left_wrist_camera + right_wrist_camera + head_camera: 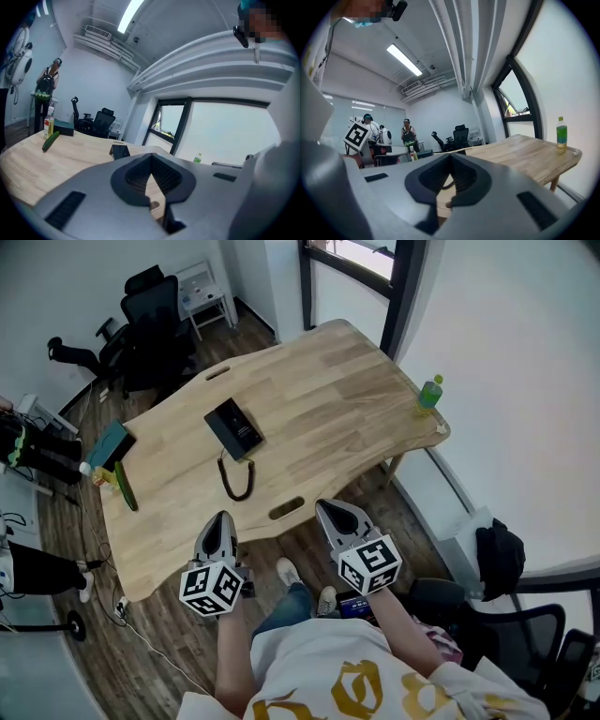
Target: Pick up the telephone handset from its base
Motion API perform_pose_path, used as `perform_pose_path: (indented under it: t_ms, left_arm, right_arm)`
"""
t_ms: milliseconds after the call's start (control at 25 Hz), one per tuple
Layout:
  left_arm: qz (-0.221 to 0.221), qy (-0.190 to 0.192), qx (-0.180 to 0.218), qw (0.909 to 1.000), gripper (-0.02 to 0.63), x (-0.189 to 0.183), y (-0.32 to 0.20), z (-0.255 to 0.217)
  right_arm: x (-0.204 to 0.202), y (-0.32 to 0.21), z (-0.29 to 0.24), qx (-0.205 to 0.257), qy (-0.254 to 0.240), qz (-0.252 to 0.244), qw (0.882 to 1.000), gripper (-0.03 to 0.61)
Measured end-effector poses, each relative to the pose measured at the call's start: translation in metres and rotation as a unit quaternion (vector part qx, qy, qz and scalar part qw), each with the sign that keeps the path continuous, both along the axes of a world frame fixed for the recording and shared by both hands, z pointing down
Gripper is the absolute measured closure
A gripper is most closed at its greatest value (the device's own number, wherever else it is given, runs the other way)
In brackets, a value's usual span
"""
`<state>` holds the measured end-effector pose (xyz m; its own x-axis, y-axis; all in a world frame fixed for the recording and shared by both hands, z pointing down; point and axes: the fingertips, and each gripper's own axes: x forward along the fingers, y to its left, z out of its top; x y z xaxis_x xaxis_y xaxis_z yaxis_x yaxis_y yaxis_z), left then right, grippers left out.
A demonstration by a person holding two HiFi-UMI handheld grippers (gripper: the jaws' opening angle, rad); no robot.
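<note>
Matt grained wooden table (328,399); dark plastic telephone (234,427); wood-plank floor (169,634).

The grey plastic left gripper (221,519) and the grey plastic right gripper (331,510) are held side by side ahead of the person's bare forearms (232,652), pointing forward and slightly downward. Both pairs of jaws are closed together, with nothing between them.

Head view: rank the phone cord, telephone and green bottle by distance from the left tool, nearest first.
1. Coiled cord: on the table, just ahead of the left tool.
2. Telephone: mid-table, beyond the cord.
3. Green bottle: far right corner of the table.
</note>
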<state>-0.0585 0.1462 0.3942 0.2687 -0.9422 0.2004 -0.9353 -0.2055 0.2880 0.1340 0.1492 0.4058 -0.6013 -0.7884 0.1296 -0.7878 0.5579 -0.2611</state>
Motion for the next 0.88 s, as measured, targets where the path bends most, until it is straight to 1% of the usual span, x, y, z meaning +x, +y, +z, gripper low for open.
perform_pose_path:
  t_ms: [200,440,680,880]
  left_arm:
    - [-0.007,0.013,-0.013,0.9998,0.609,-0.018,-0.038,0.017]
    - [-0.012,0.028,-0.015,0.9994,0.609,-0.049,-0.114,0.024]
    - [0.0,0.029,-0.022,0.9993,0.609,-0.071,-0.179,0.028]
    - [0.027,0.037,-0.035,0.9983,0.609,-0.079,-0.215,0.039]
  right_arm:
    - [-0.016,-0.04,0.01,-0.01,0.007,-0.001,1.0,0.574]
    - [-0.04,-0.11,0.015,-0.014,0.02,0.015,1.0,0.574]
    - [-0.063,-0.169,0.018,-0.021,0.034,0.029,0.999,0.574]
    - [-0.078,-0.204,0.025,-0.029,0.041,0.046,0.998,0.574]
